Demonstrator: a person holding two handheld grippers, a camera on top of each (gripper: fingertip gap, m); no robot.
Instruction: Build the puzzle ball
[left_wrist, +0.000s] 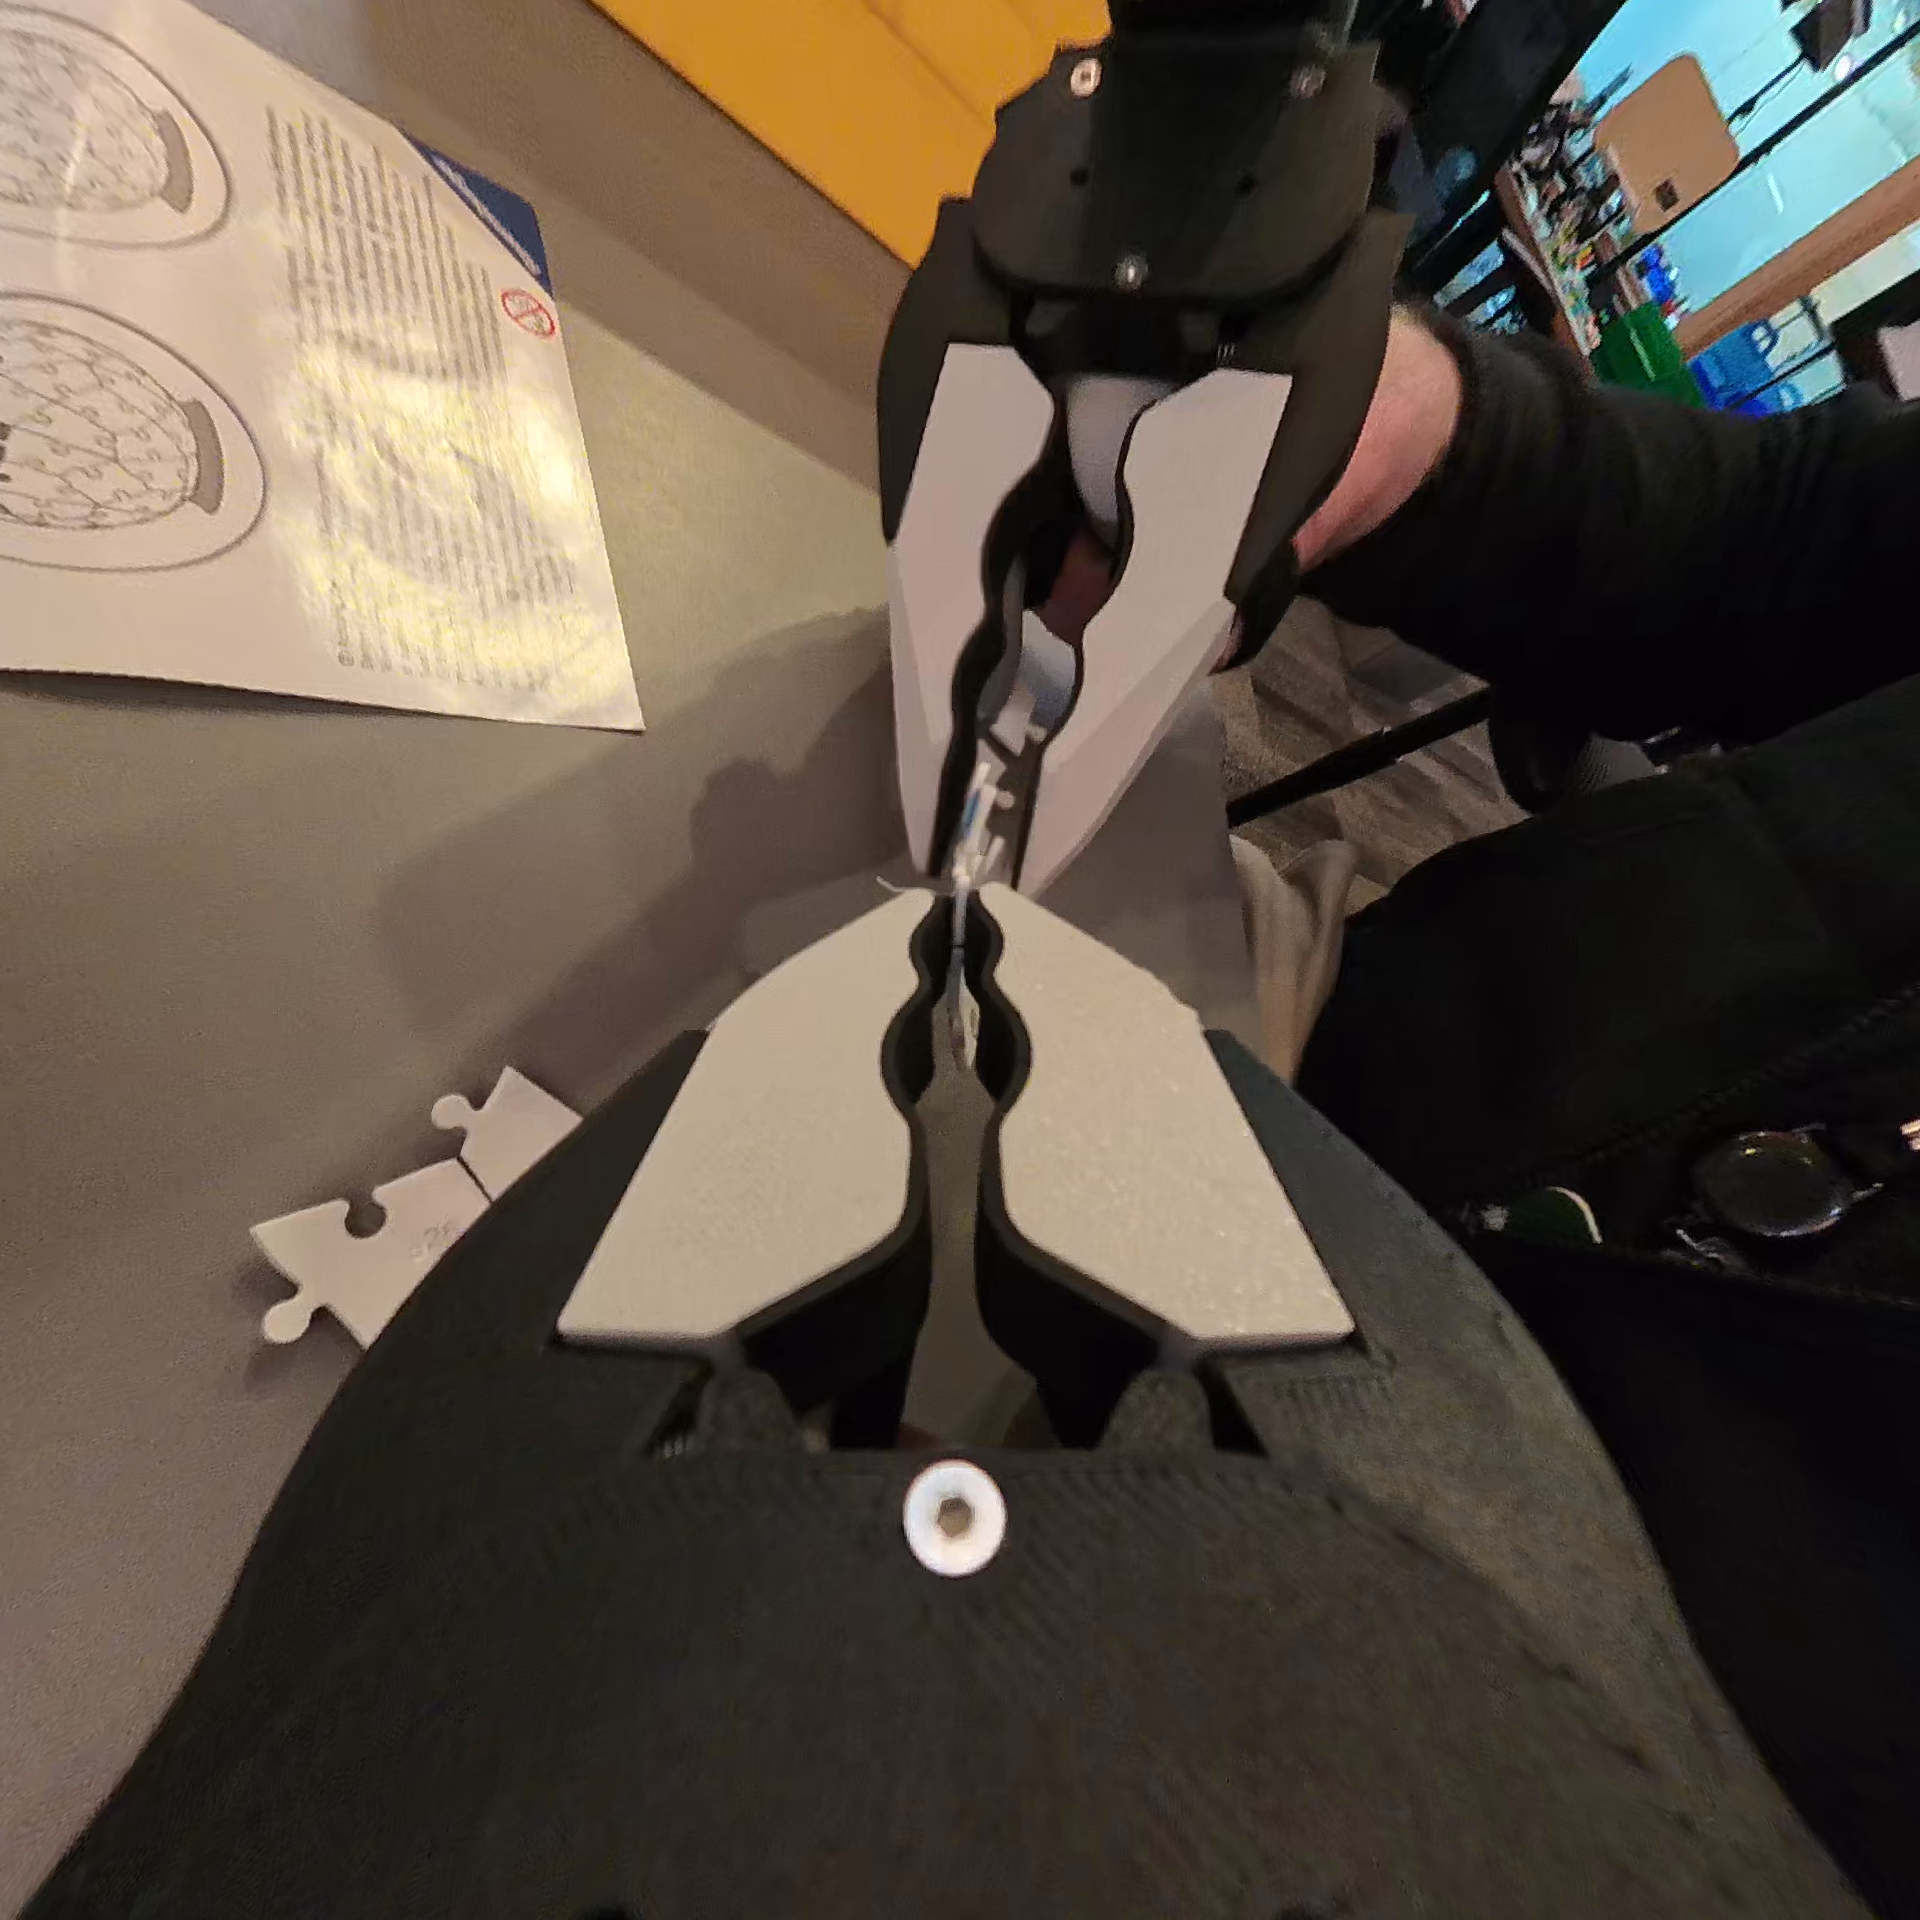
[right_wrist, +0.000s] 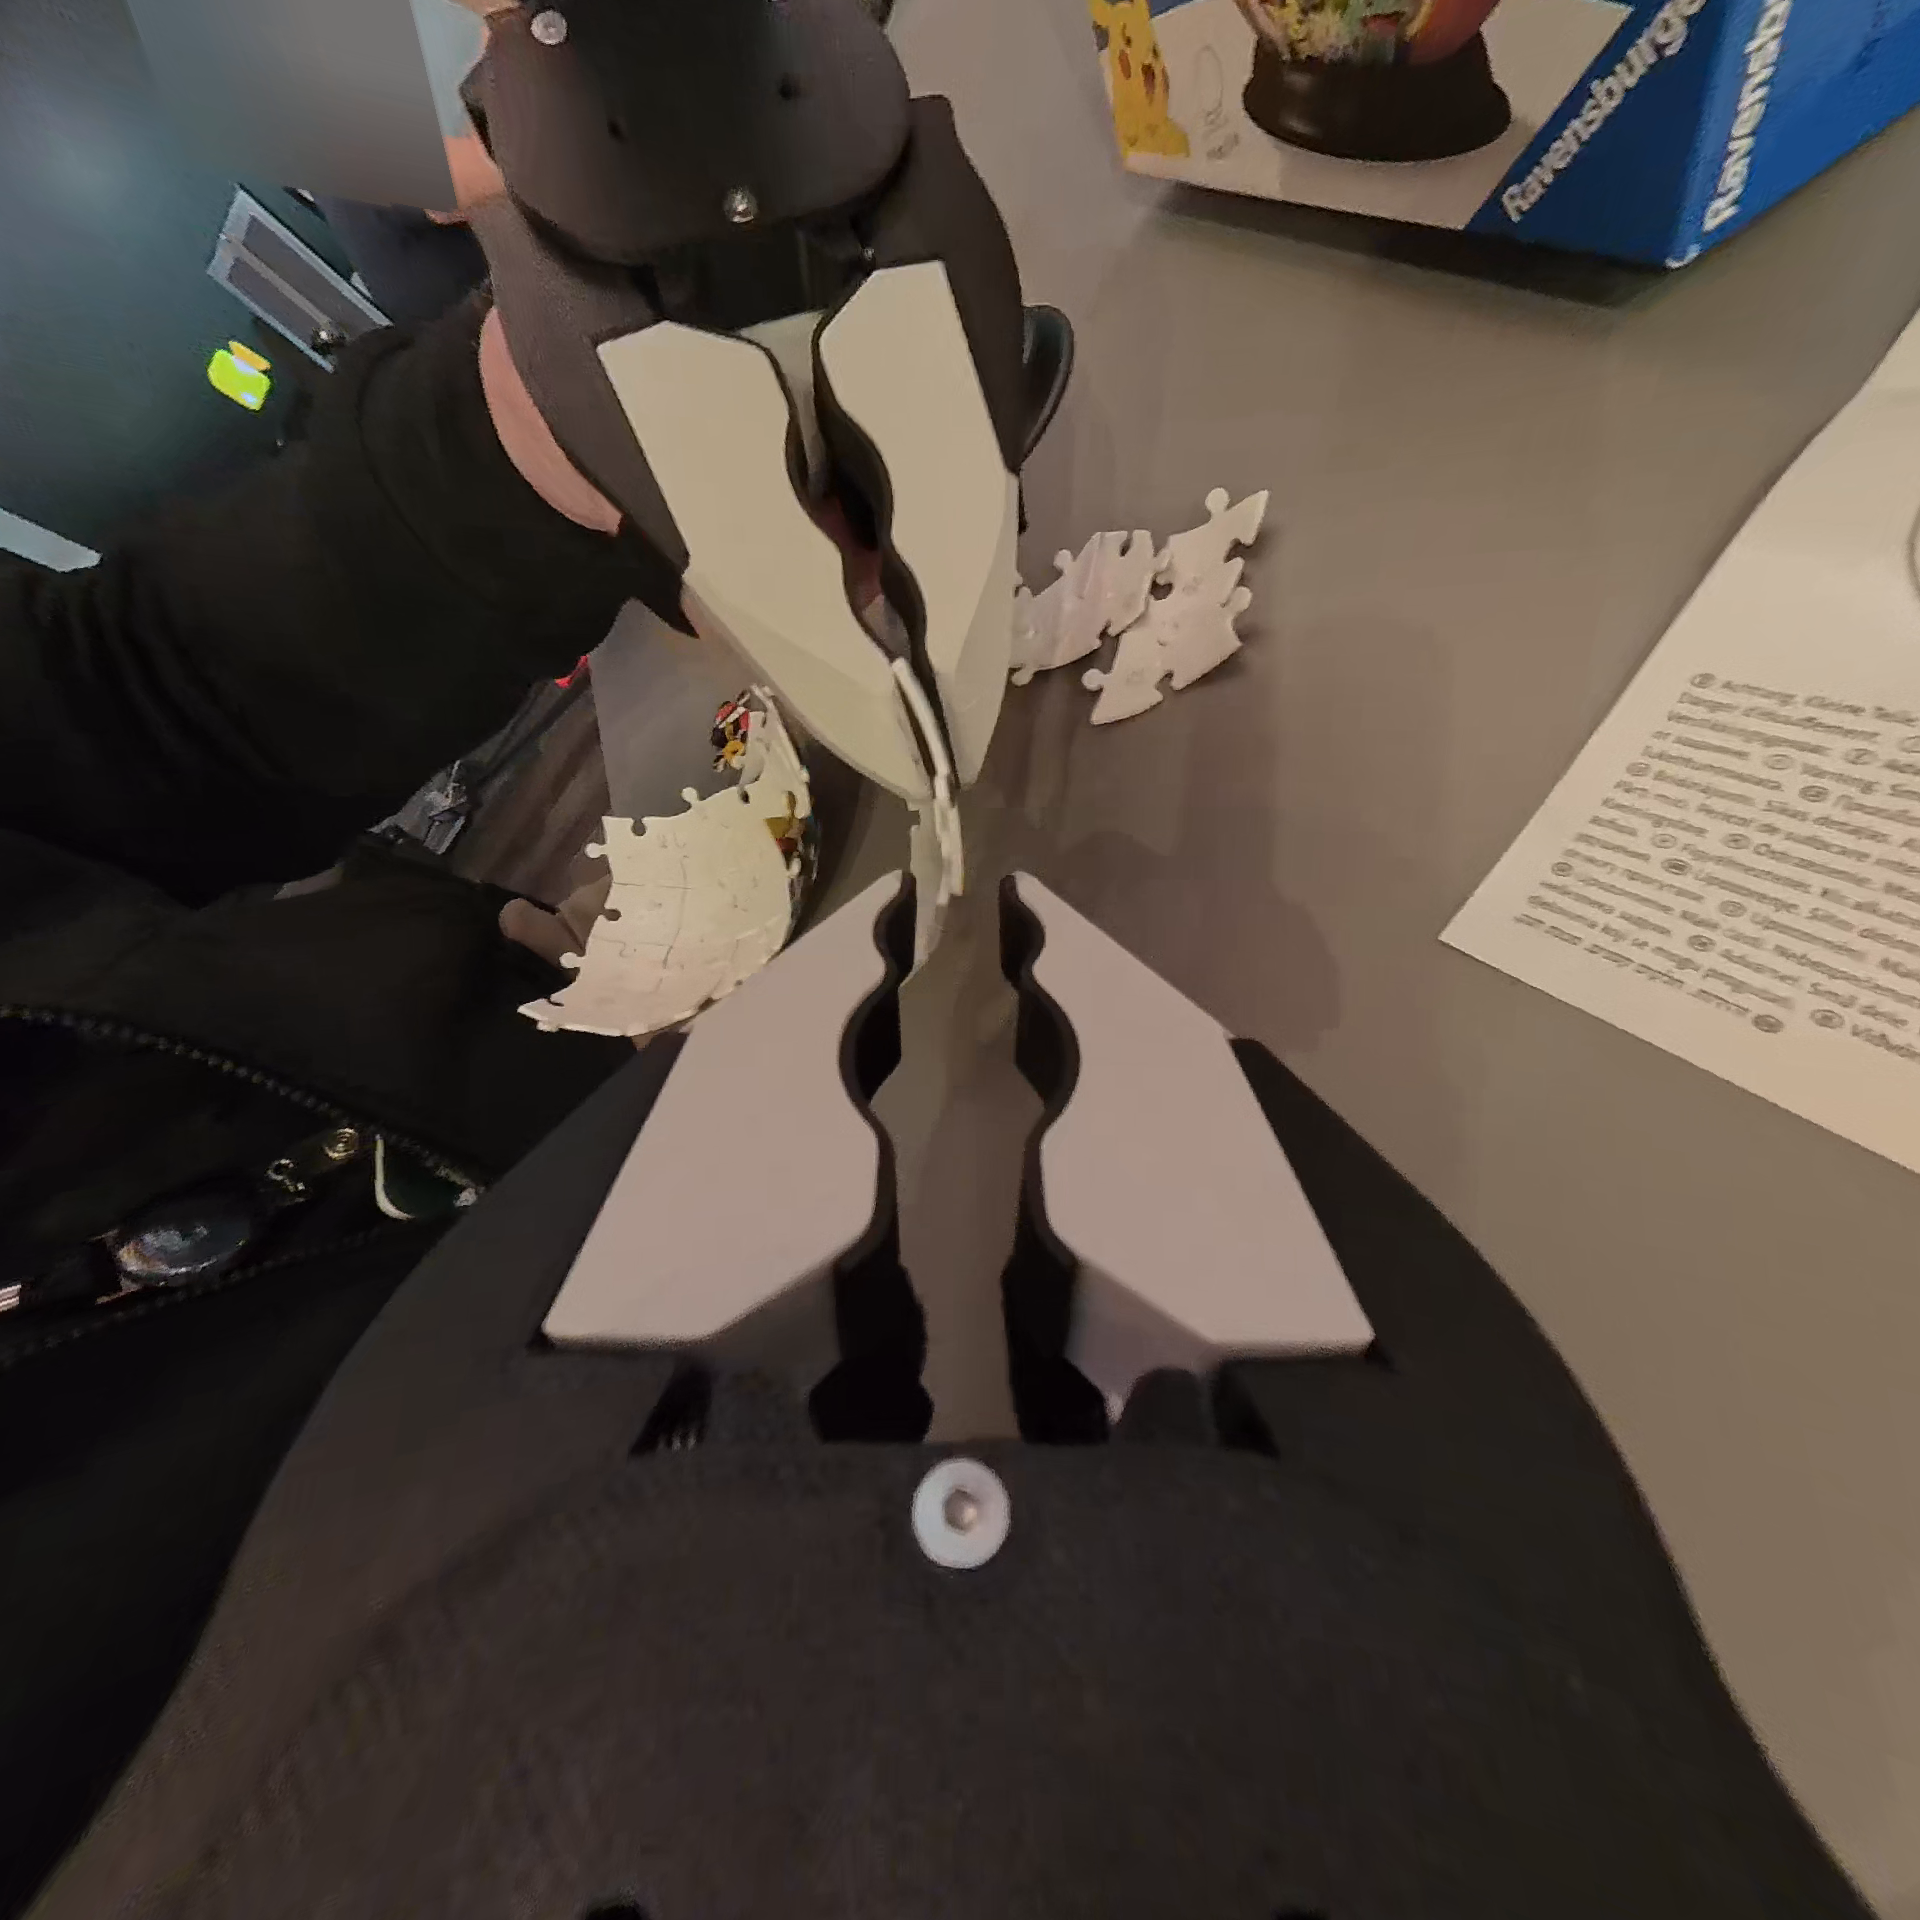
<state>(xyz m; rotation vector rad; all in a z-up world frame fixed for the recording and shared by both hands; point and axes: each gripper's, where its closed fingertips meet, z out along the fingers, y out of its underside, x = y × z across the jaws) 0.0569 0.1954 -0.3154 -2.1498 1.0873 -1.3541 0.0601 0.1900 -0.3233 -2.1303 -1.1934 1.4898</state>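
Grey-padded right gripper (right_wrist: 958, 883) is parted narrowly around the end of a curved white piece strip (right_wrist: 935, 821); contact is unclear. The left gripper (left_wrist: 956, 904) pinches this strip. At left is the ball shell (right_wrist: 675, 914), partly hidden. Farther on the grey table (right_wrist: 1351, 468) lie loose pieces (right_wrist: 1153, 613), a sheet (right_wrist: 1714, 831) and a cut-off box (right_wrist: 1558, 135).

The space between the left gripper (left_wrist: 961, 914) and the right gripper (right_wrist: 951, 883) is taken up: they stand tip to tip above the grey table (right_wrist: 1455, 582). Loose puzzle pieces (right_wrist: 1153, 613) lie just beyond the tips, with bare table seen around them. The far right is blocked by the blue box (right_wrist: 1621, 135), the near right by a printed sheet (right_wrist: 1714, 883). To the left, the half-built ball (right_wrist: 686, 904) and a dark sleeve (right_wrist: 260, 623) close the way.
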